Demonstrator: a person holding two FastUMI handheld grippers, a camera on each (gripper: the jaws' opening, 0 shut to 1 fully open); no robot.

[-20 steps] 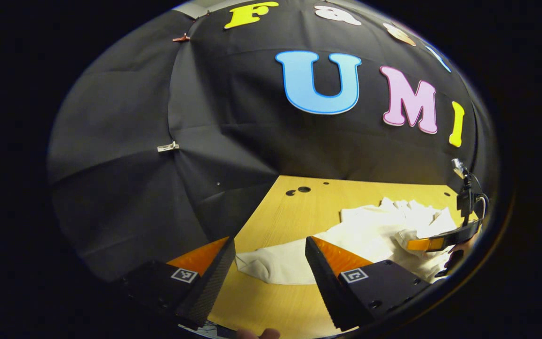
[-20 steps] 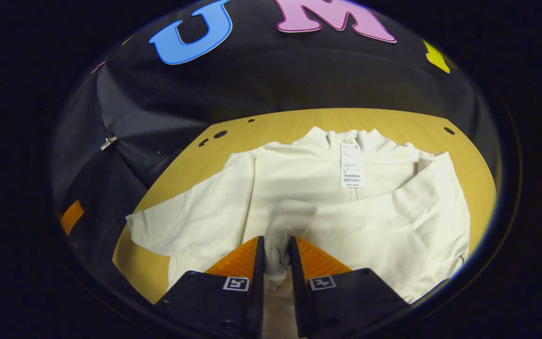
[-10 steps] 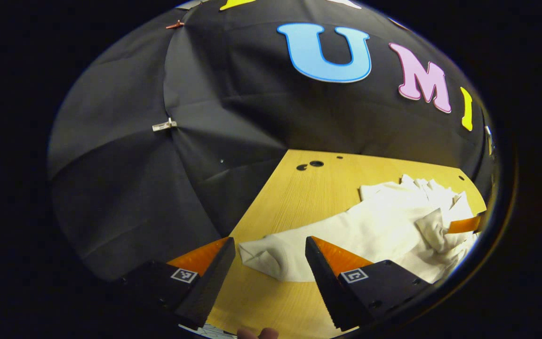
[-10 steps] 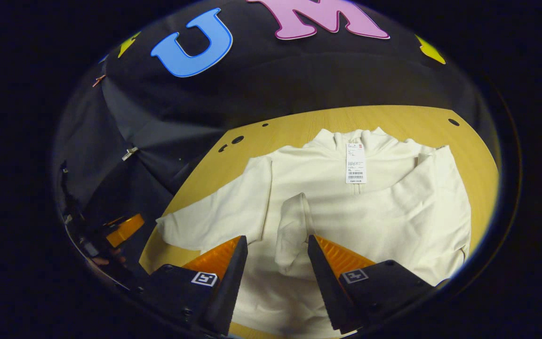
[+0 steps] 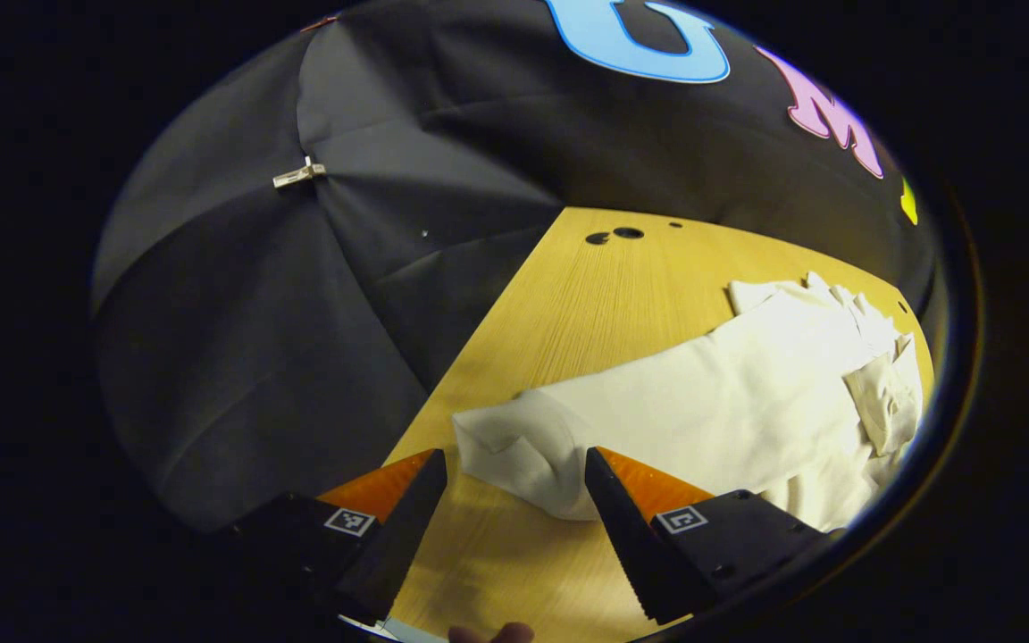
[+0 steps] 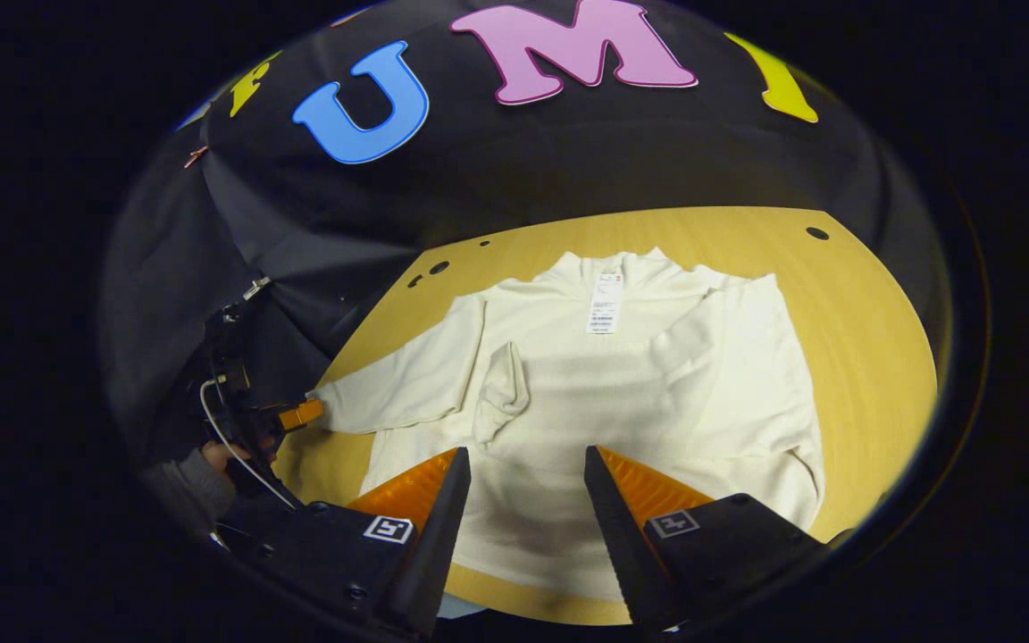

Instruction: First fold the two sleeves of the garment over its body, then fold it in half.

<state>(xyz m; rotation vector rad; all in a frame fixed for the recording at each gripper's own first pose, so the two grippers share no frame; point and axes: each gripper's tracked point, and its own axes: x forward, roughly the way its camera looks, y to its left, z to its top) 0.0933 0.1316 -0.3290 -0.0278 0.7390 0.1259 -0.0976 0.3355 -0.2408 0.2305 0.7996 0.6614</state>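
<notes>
- My left fingers [image 5: 514,487] are standing wide apart, gripping nothing, just above the surface [image 5: 586,295].
- The cuff [image 5: 514,446] of the garment's left sleeve is lying flat between their tips, not pinched; I cannot tell if it is touching either finger.
- In the right gripper view, that same left gripper [image 6: 300,415] is sitting at the sleeve's end, with a hand [image 6: 211,460] holding it from behind.
- The garment [image 6: 622,402] is lying spread face up in the middle of the surface, collar toward the booth wall, a tag [image 6: 604,308] resting below the collar.
- Its right sleeve [image 6: 501,393] is lying folded over the body.
- My right fingers [image 6: 525,469] are hovering wide apart over the hem, holding nothing.
</notes>
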